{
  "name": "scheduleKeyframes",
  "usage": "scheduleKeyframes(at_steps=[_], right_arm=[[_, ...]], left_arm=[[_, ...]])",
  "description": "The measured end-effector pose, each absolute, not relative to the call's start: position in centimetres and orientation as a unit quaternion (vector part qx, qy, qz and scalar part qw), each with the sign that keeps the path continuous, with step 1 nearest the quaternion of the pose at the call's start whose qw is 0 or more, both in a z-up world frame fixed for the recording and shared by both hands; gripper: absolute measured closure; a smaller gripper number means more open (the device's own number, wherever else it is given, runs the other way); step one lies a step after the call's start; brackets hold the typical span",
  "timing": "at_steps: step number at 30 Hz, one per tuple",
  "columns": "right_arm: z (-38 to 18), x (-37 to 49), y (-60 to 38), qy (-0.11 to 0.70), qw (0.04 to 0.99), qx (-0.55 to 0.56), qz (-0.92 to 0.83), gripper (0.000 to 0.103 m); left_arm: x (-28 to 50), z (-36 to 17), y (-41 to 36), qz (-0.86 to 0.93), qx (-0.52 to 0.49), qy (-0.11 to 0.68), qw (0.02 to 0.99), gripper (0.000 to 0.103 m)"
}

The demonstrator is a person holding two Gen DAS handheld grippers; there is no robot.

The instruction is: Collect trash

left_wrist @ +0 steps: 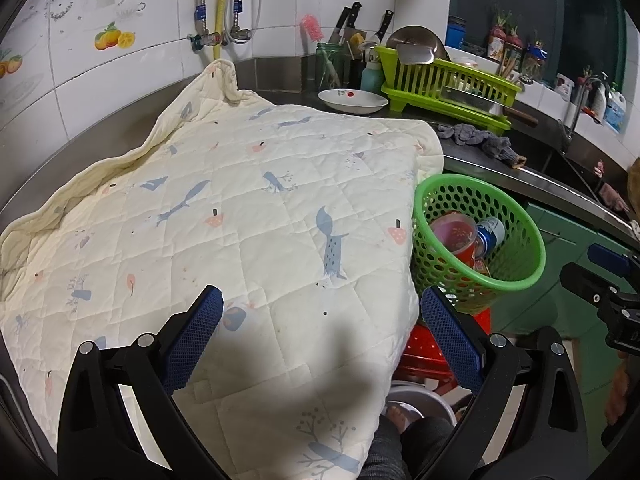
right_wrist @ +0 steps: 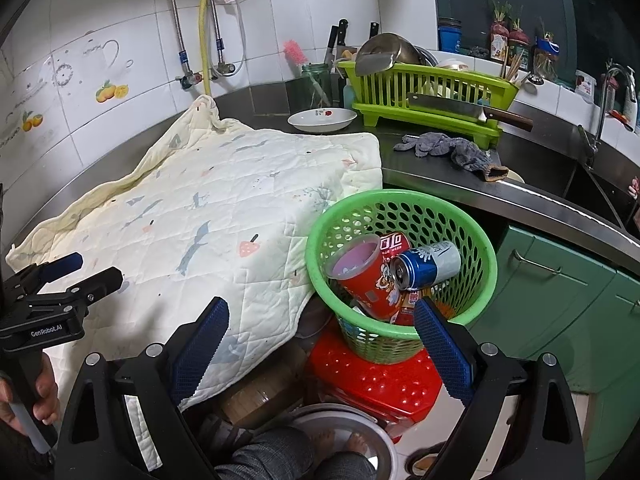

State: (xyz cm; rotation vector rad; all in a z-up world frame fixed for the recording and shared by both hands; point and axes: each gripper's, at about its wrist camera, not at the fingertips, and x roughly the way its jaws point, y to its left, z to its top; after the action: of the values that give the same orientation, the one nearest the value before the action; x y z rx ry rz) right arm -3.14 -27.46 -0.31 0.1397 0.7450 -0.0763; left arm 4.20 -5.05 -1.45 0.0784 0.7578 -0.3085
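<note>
White wall tiles (right_wrist: 120, 60) back a steel desk (right_wrist: 432, 172) in a kitchen corner. At left, a quilted cloth (left_wrist: 224, 208) covers most of the desk and hangs over its near edge; no trash shows on it. The left claw (left_wrist: 320, 332) hovers over the cloth's near part, its blue pads (left_wrist: 196, 340) spread wide and holding nothing. Far behind stand a white dish (left_wrist: 353, 101) and a green dish rack (left_wrist: 444, 84), with a grey rag (right_wrist: 448, 150) beside them. To the right, the right claw (right_wrist: 320, 348) is likewise wide open and empty, poised near a green basket (right_wrist: 400, 208) set on a red stool (right_wrist: 376, 384) just beside the cloth's hanging edge. Inside the basket lie a red cup (right_wrist: 360, 276) and a blue can (right_wrist: 428, 266) among wrappers. Collection appears largely done; whether trash remains elsewhere cannot be told.
</note>
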Motion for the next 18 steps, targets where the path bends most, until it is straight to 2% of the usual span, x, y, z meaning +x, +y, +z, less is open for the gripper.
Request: scheduleKeyframes(at_steps=[18], right_arm=[[-0.1,-2.3,-26.0,0.362,0.930,0.055,-0.019,0.013]], left_arm=[[4.0,-1.1,-4.1,-0.132,0.034,0.363,0.922,0.005]])
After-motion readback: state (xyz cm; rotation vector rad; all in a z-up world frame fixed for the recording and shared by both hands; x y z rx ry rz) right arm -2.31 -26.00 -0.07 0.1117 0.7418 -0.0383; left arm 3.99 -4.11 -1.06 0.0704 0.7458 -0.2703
